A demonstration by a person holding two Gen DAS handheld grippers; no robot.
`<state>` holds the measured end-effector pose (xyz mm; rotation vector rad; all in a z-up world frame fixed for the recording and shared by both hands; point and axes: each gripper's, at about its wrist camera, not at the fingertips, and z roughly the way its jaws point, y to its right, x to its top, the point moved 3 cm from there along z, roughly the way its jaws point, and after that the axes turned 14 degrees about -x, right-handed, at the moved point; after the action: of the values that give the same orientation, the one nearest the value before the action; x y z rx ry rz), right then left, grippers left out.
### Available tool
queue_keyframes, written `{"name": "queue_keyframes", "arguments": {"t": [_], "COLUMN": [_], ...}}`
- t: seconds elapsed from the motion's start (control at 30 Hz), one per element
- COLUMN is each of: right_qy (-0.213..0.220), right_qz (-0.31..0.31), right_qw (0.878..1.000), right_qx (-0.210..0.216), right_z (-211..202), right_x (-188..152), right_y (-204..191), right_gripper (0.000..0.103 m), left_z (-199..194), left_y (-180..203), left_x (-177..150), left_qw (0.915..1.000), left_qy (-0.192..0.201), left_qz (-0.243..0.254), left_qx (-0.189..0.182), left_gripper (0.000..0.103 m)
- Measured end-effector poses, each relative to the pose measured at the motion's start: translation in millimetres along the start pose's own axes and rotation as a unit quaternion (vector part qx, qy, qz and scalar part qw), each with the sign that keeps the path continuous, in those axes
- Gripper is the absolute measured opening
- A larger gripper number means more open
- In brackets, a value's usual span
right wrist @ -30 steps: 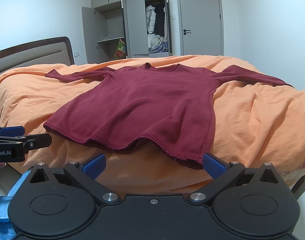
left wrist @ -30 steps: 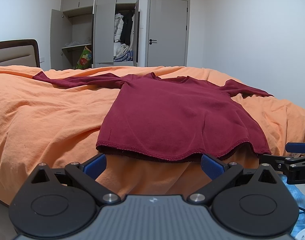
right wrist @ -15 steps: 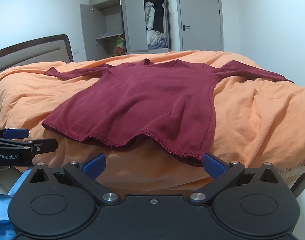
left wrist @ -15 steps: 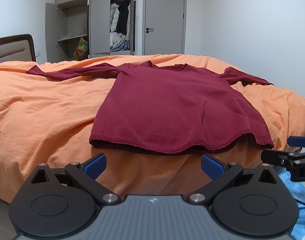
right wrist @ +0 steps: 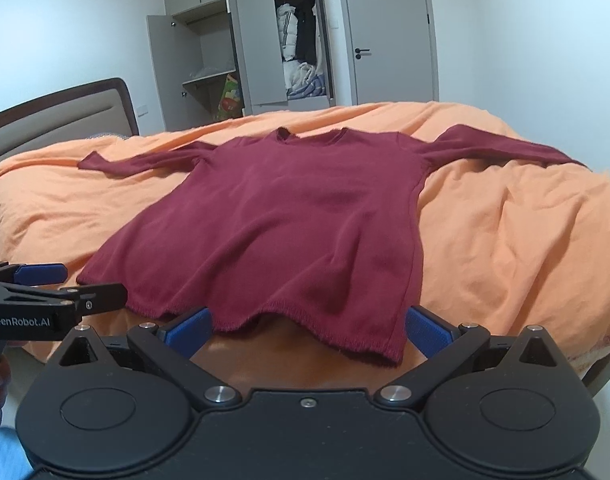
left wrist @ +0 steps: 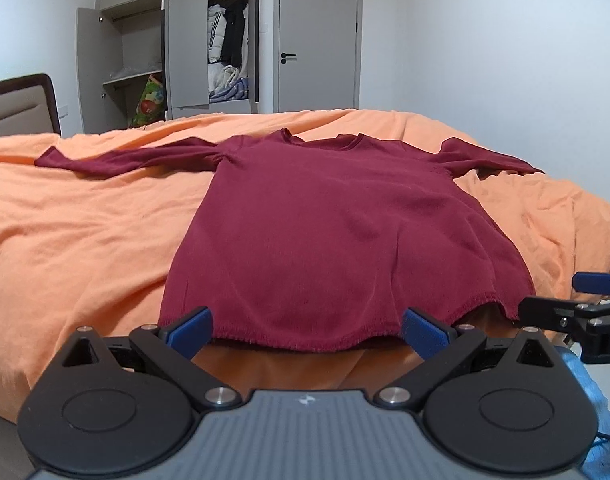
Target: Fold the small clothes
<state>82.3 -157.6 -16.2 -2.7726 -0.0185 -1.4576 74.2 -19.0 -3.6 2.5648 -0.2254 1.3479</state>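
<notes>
Looking along the left gripper [left wrist: 307, 330], the dark red long-sleeved knit top [left wrist: 337, 232] lies flat on the orange bedcover [left wrist: 85, 240], directly ahead of the tongs, its hem nearest and its round neckline farthest, so its long axis runs straight away from the camera while both sleeves stretch out sideways. The two blue-padded fingers [left wrist: 189, 328] stand wide apart and hold nothing, and they frame the left and middle stretch of the hem, which sits just beyond their tips, seemingly not touched. The right gripper [left wrist: 565, 300] shows at the right edge of this view, just beside the hem's right corner. Turning to the right wrist view, the same top [right wrist: 289, 232] again lies ahead, hem first, and the right gripper [right wrist: 308, 330] has its jaws spread wide and empty, bracketing the right half of the hem down to the drooping right corner at the bed's edge. The left gripper [right wrist: 61, 284] enters from the left, near the hem's left corner. Each tool looks closest to its own hem corner, so the coming move likely turns on taking both corners and carrying the hem away toward the neckline.
</notes>
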Motion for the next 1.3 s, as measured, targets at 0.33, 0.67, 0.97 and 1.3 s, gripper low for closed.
{"name": "queue_keyframes", "arguments": {"t": [0.33, 0.67, 0.97, 1.3], "right_qy": [0.006, 0.000, -0.017, -0.023], "right_qz": [0.021, 0.035, 0.058, 0.074], "right_qw": [1.000, 0.998, 0.996, 0.991], "right_qx": [-0.020, -0.056, -0.073, -0.107], "right_z": [15, 61, 119, 173], "right_x": [26, 51, 77, 101], "right_y": [14, 40, 70, 106], "right_gripper": [0.103, 0.103, 0.103, 0.103], "left_z": [32, 81, 133, 203], "left_y": [3, -4, -23, -27], "left_x": [36, 84, 131, 163], "left_qw": [0.9998, 0.9999, 0.9992, 0.9992], "left_qy": [-0.020, -0.009, -0.009, -0.011], "left_qz": [0.009, 0.001, 0.006, 0.000], "left_qx": [0.000, 0.010, 0.038, 0.037], "left_gripper": [0.103, 0.103, 0.103, 0.103]}}
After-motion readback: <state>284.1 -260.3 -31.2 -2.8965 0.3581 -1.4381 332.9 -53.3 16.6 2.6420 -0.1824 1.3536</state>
